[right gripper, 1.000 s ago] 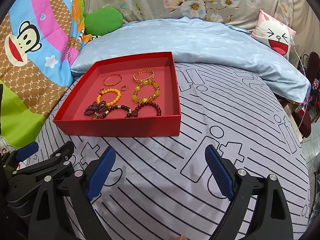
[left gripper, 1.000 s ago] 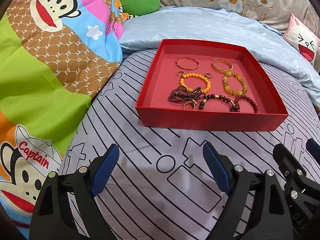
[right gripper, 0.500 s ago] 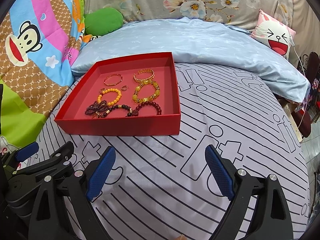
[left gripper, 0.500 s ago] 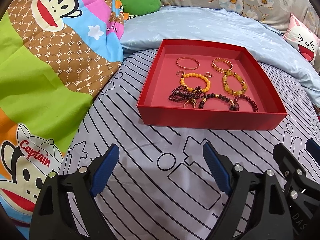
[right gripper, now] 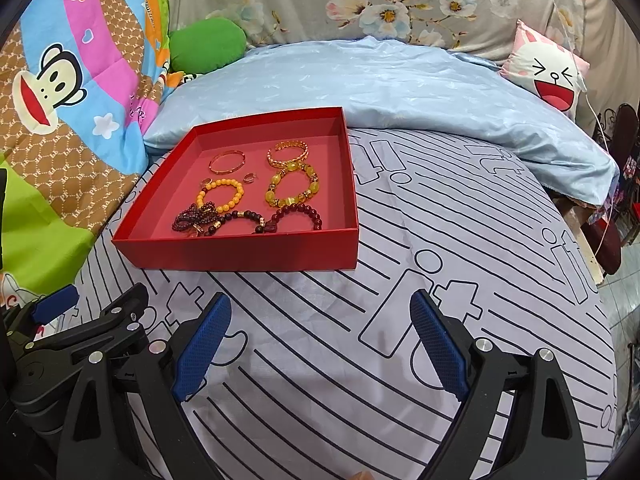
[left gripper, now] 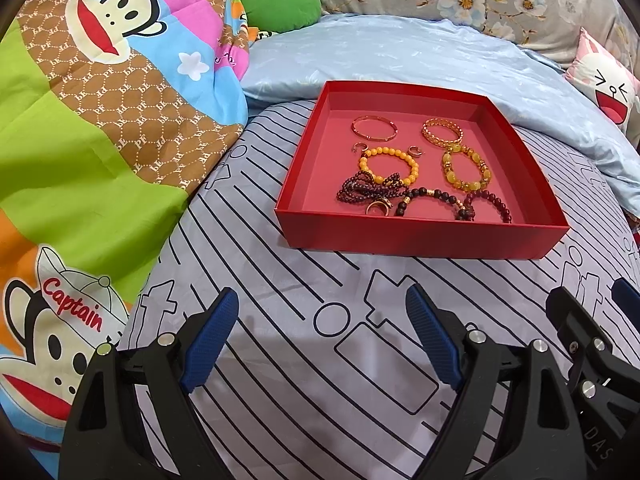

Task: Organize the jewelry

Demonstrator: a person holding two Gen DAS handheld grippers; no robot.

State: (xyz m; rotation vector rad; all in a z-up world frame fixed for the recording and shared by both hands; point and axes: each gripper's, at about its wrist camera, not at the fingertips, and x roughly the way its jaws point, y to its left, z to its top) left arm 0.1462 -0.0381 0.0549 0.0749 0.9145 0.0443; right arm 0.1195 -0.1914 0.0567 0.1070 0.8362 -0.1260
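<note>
A red open box [left gripper: 416, 236] [right gripper: 240, 254] sits on the striped bedsheet. It holds several bracelets and small rings: a thin gold bangle [left gripper: 374, 128], a gold chain bracelet [left gripper: 443, 131], an orange bead bracelet [left gripper: 390, 166], a yellow stone bracelet [left gripper: 466, 172] and dark red bead strands [left gripper: 362, 191]. My left gripper [left gripper: 320, 340] is open and empty, on the sheet in front of the box. My right gripper [right gripper: 320, 344] is open and empty, right of the left one and in front of the box.
A cartoon monkey quilt [left gripper: 88, 128] lies on the left. A light blue pillow [left gripper: 392, 52] lies behind the box, with a green cushion [left gripper: 280, 4] and a white rabbit cushion [right gripper: 548, 76]. The bed's right edge [right gripper: 600, 292] drops to the floor.
Both grippers have drawn back slightly, so the box sits a little farther off in both views. The jaws stay open and the jewelry has not moved.
</note>
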